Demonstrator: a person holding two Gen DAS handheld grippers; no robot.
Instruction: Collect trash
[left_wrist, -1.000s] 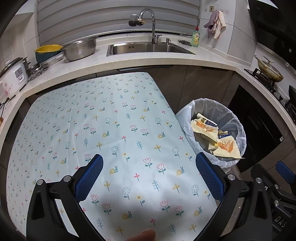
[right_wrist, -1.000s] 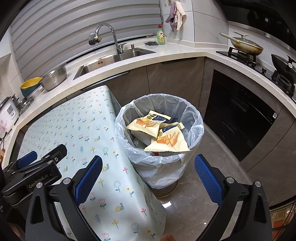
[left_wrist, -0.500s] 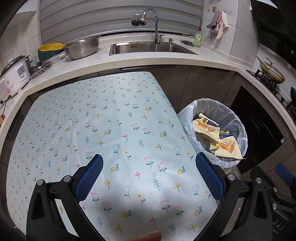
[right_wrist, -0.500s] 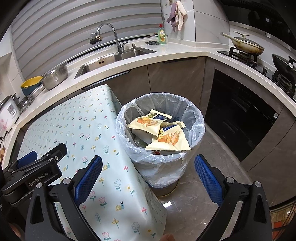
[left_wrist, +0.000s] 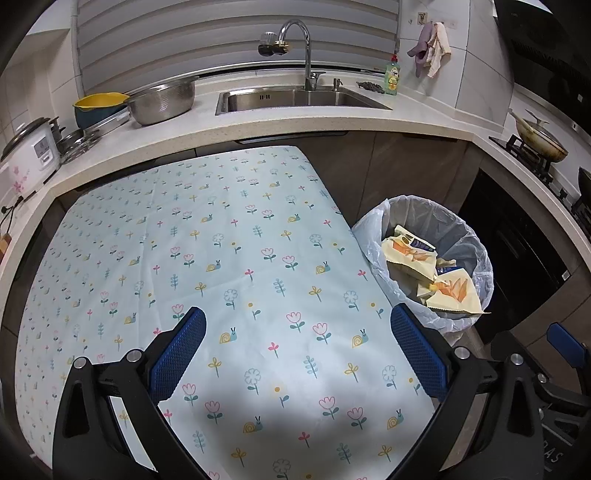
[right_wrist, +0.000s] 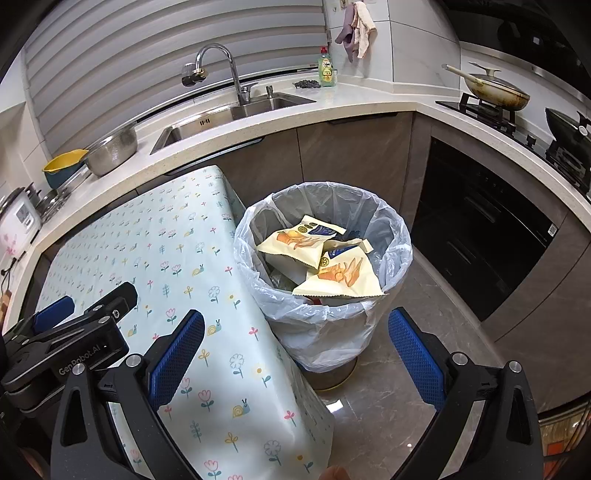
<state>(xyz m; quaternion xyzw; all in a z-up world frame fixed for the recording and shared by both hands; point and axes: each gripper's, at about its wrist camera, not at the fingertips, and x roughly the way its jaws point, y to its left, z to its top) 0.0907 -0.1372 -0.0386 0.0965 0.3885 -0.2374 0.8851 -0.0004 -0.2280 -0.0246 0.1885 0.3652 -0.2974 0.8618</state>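
The left gripper (left_wrist: 297, 354) is being held over the near part of the table (left_wrist: 229, 258), its blue fingers (left_wrist: 177, 354) spread wide with nothing between them. The right gripper (right_wrist: 295, 356) is being held just past the table's right edge, above the floor (right_wrist: 388, 387), jaws likewise wide apart and empty; the bin (right_wrist: 325, 321) is being framed between its fingers. The table is being covered by a pale cloth (right_wrist: 177, 258) printed with flowers and snails, and no loose item is being shown on it in either view.

The trash is being held in the bin, which is standing on the floor just beside the table's right edge and is lined with a clear bag (left_wrist: 476, 258). Two yellow snack bags (right_wrist: 336, 277) are lying on top of the heap inside, one partly overlapping the other.

Behind, a sink (left_wrist: 303, 99), a tap (left_wrist: 295, 48), a steel bowl (left_wrist: 162, 101) and a soap bottle (left_wrist: 392, 75) are being shown on the counter (left_wrist: 258, 125).
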